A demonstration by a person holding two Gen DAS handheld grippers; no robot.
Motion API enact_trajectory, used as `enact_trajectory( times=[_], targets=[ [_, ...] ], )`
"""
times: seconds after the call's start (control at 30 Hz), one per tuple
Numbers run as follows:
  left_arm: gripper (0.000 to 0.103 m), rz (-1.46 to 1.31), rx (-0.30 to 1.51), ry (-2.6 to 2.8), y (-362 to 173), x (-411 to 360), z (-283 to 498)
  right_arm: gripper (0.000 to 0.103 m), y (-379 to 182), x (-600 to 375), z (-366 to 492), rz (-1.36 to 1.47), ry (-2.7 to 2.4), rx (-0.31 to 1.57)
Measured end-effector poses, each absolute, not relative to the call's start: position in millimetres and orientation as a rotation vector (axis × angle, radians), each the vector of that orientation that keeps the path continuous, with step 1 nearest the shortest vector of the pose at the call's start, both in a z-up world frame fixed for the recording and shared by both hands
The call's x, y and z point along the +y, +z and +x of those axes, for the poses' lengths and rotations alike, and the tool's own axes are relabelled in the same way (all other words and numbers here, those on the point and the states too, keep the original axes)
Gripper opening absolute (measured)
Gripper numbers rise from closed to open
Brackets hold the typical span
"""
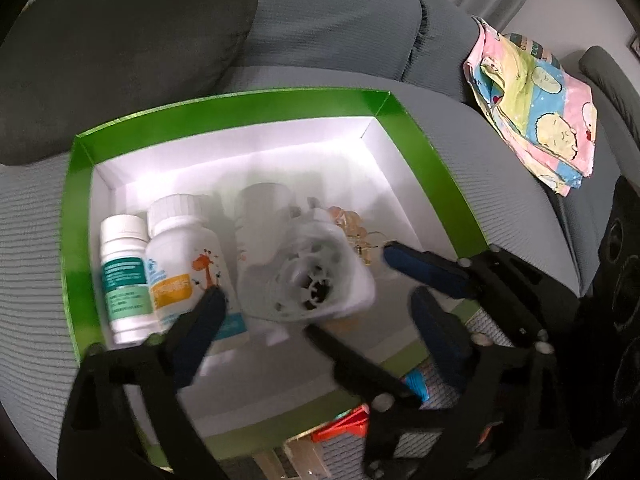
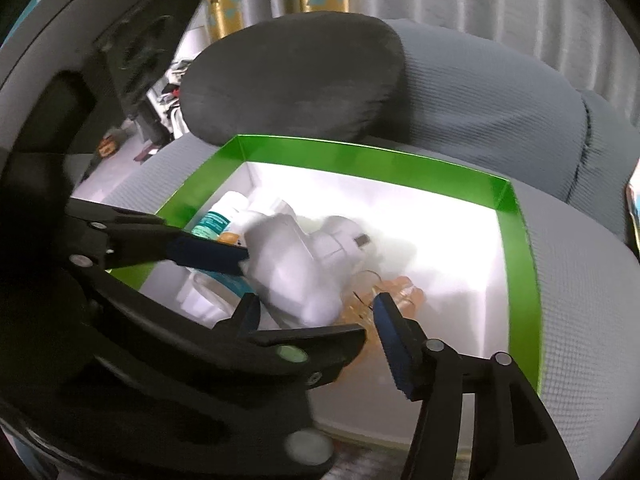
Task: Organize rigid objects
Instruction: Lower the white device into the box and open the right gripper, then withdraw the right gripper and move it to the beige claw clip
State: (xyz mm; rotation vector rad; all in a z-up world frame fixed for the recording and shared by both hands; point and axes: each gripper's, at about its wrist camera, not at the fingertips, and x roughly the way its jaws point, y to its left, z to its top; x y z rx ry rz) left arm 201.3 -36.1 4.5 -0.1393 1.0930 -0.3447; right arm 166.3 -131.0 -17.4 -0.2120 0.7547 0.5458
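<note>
Left wrist view: green box with a white inside sits on a grey sofa, a dark cushion behind it and a patterned cloth off to the far right.

Along the box's left wall, packed side by side: teal-labelled bottle, giraffe bottle, then a plain white bottle. They lie flat and touching, likely to leave floor free.

White moulded piece, perforated and blurred, is inside the box just right of that row. An amber see-through item lies behind it; what it is I cannot tell.

Left gripper: jaws spread wide, one finger on each side of the white piece, pads clear of it. Reads as a let-go over the chosen spot.

Right wrist view: right gripper crosses in from the other side, jaws partly apart around the lower end of the same piece. The right pad stands off it, with the amber item in the gap. No clamping visible. Probably there to steady or nudge the piece against the bottles.

Judgement: placing is nearly done. Squaring up the white piece remains.
</note>
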Motion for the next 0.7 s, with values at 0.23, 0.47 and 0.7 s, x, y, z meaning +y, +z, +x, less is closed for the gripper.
enact_trajectory(
  times=[0.23,0.47,0.7],
  targets=[
    [0.102,-0.125,1.018,-0.303,24.5,-24.0,184.3,0.063,-0.3,-157.8,147.5,-0.195,0.477,0.716],
    [0.102,-0.113,0.934,-0.257,47.0,-14.4,155.6,0.064,17.1,-181.9,114.5,-0.127,0.462,0.666],
    [0.102,-0.071,0.877,-0.219,63.3,-11.5,115.2,0.064,30.3,-198.1,69.8,-0.054,0.474,0.630]
  ],
)
